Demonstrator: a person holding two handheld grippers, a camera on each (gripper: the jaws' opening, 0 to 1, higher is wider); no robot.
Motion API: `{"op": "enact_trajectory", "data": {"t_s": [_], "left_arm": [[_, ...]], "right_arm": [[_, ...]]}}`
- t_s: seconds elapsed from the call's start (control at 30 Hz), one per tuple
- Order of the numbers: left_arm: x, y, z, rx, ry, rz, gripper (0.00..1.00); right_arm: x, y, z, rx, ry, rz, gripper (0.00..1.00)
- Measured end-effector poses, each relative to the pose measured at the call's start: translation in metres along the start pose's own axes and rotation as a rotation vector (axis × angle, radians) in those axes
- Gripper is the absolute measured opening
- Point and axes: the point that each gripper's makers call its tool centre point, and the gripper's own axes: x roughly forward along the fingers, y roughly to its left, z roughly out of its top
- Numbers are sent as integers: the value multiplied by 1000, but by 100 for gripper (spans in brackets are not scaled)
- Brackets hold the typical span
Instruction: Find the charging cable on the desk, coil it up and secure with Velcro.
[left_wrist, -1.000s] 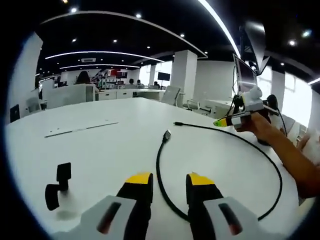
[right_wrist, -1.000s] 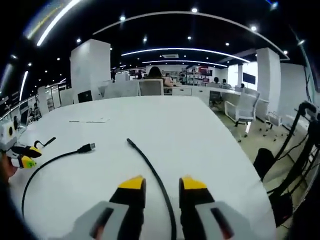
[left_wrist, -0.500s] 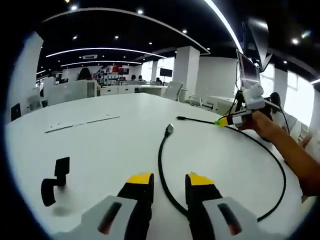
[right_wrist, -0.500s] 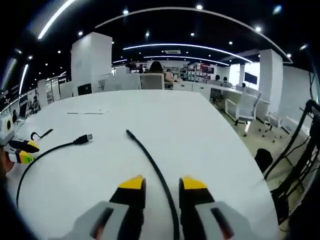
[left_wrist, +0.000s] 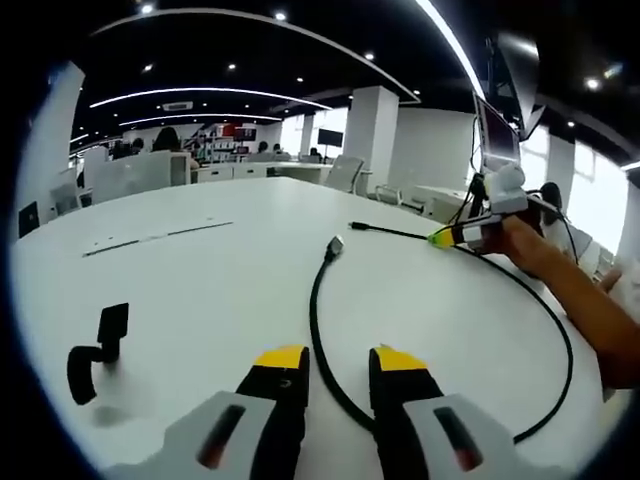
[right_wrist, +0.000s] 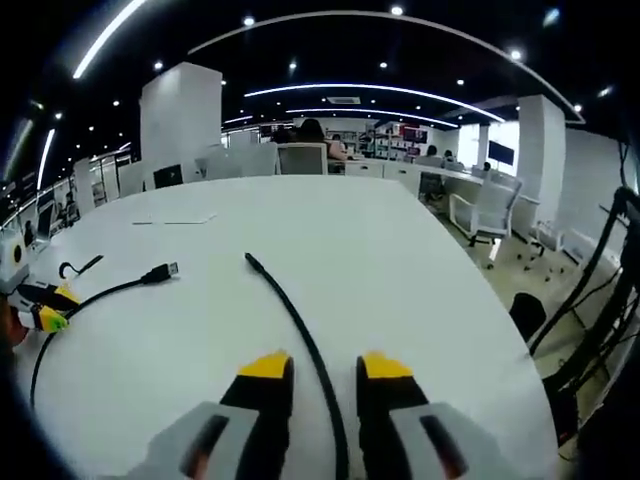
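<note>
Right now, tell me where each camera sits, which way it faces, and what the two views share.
Left gripper view: rides the left claw, low over the white desk, facing along the black charging cable; its own yellow-tipped jaws stand apart, and the person's hand holds the right claw beyond. A black Velcro strap lies left.
Right gripper view: rides the right claw, facing across the desk towards office chairs; cable runs between its parted jaws; left claw shows at left.
Shared: desk, cable.
</note>
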Motion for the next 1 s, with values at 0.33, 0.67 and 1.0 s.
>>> {"op": "enact_trajectory", "data": {"t_s": [0.33, 0.67, 1.0], "left_arm": [[3, 0, 1, 55, -34, 34, 17], [0, -6, 0, 79, -54, 42, 13], [-1, -7, 0, 109, -69, 28, 5]], "right_arm": [[-1, 2, -1, 21, -27, 4, 20], [-7, 6, -3, 31, -57, 19, 9], [-7, 8, -3, 2, -71, 22, 5]]}}
